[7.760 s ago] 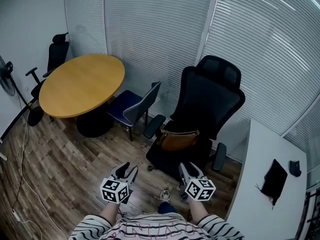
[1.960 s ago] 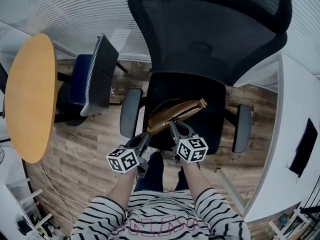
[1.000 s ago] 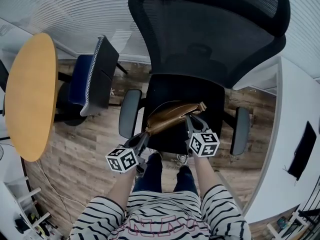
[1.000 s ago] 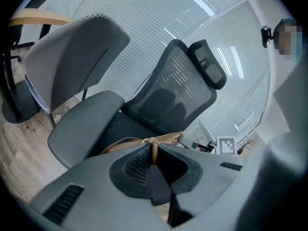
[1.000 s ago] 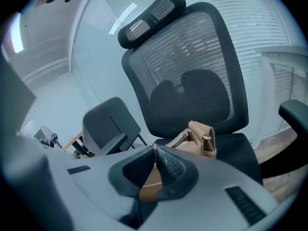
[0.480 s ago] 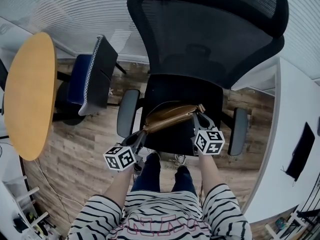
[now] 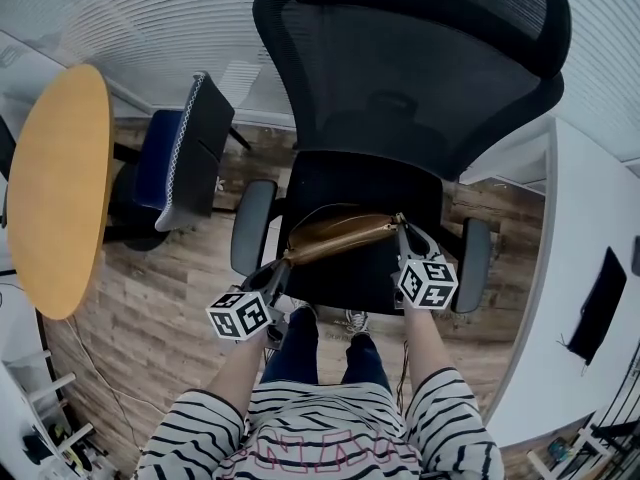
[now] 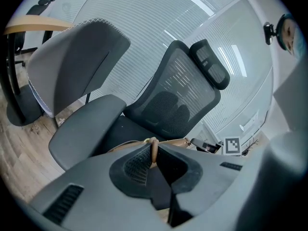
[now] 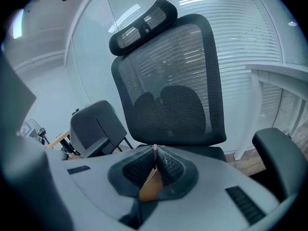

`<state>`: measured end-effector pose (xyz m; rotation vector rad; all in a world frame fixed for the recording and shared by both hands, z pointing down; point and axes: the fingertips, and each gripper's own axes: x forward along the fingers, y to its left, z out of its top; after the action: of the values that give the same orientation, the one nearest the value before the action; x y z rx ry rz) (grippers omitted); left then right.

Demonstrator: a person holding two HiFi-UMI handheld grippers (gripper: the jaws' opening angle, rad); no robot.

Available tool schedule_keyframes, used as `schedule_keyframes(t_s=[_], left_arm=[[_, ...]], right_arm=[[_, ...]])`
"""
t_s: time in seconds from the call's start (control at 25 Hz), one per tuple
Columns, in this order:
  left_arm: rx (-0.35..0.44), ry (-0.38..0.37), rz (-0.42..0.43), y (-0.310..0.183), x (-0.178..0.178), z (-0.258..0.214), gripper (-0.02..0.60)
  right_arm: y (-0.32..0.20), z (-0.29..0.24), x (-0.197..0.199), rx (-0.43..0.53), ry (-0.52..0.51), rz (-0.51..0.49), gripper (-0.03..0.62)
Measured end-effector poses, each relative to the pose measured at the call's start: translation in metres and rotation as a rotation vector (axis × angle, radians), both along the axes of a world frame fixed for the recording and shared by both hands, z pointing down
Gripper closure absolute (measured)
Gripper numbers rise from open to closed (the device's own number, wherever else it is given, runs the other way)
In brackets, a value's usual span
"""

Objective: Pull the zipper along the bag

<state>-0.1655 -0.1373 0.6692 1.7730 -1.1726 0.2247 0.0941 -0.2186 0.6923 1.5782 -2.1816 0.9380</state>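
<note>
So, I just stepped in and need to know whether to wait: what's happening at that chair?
A person in a striped top is working on a brown bag that lies on the seat of a black office chair, with a gripper in each hand. The left gripper is shut on the bag's left end. The right gripper is shut on a small tab at the bag's right end, likely the zipper pull. The bag stretches between the two.

Bag [image 7: 335,236] on office chair [image 7: 400,88] seat before me; my left gripper [image 7: 285,263] at its left end, right gripper [image 7: 402,224] at right.
</note>
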Motion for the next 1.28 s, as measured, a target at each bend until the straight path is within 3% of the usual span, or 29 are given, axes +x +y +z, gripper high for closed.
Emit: schedule_keyframes(t_s=[0.48, 0.72, 0.84, 0.96, 1.28], left_arm=[[0.017, -0.115, -0.047, -0.010, -0.001, -0.001, 0.537], [0.015, -0.119, -0.076, -0.010, -0.002, -0.003, 0.534], [0.009, -0.119, -0.099, -0.004, -0.006, -0.005, 0.459], [0.015, -0.121, -0.127, 0.009, -0.013, -0.011, 0.446], [0.140, -0.161, -0.193, 0.027, -0.027, -0.062, 0.446]], right_arm=[[0.003, 0.003, 0.003, -0.035, -0.090, 0.060, 0.554], [0.022, 0.006, 0.014, -0.072, -0.111, 0.086, 0.554], [0.036, 0.000, 0.025, -0.071, -0.119, 0.094, 0.554], [0.049, -0.010, 0.030, -0.062, -0.125, 0.090, 0.554], [0.055, -0.062, 0.023, 0.030, -0.174, 0.046, 0.554]])
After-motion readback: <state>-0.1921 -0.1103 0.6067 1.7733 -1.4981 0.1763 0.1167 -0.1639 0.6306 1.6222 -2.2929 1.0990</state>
